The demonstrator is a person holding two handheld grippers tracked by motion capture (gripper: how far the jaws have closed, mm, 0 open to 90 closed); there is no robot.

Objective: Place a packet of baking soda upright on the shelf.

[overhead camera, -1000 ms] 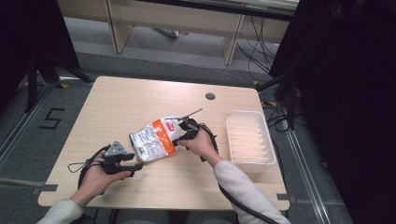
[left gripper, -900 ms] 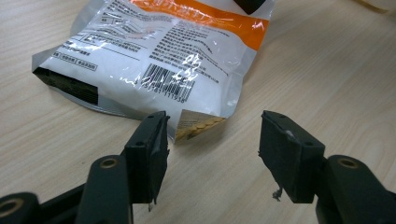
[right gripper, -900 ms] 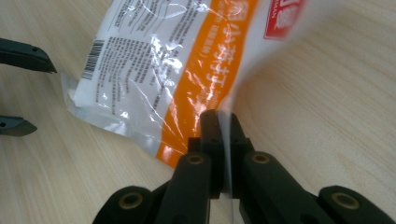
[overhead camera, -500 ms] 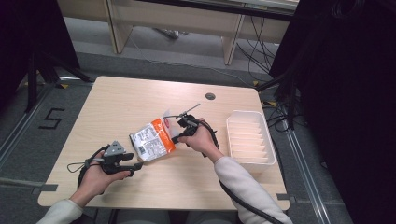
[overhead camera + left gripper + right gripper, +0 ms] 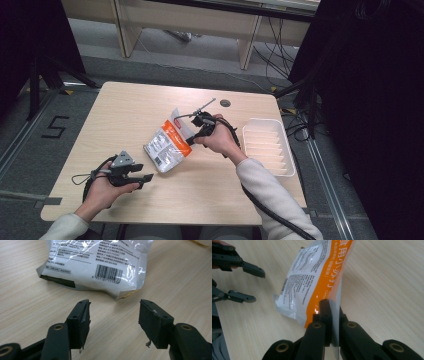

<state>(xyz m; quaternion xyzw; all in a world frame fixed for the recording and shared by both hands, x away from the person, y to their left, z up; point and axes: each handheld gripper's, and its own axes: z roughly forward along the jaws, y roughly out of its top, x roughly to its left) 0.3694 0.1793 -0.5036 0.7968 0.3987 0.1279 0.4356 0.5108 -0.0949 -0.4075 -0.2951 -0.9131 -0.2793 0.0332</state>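
On the wooden table (image 5: 140,107), the right gripper (image 5: 331,315) pinches the packet (image 5: 167,145) edge, while the left gripper (image 5: 113,315) sits open nearby.

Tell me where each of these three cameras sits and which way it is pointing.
High view: above the person's side, looking forward and down on the wooden table; both forearms enter from below.
Left gripper view: rides the left gripper, open, facing the pouch's barcode side.
Right gripper view: rides the right gripper, shut on the orange-and-white pouch's edge; the left gripper sits farther off.
Shared: all views show the pouch and the table.
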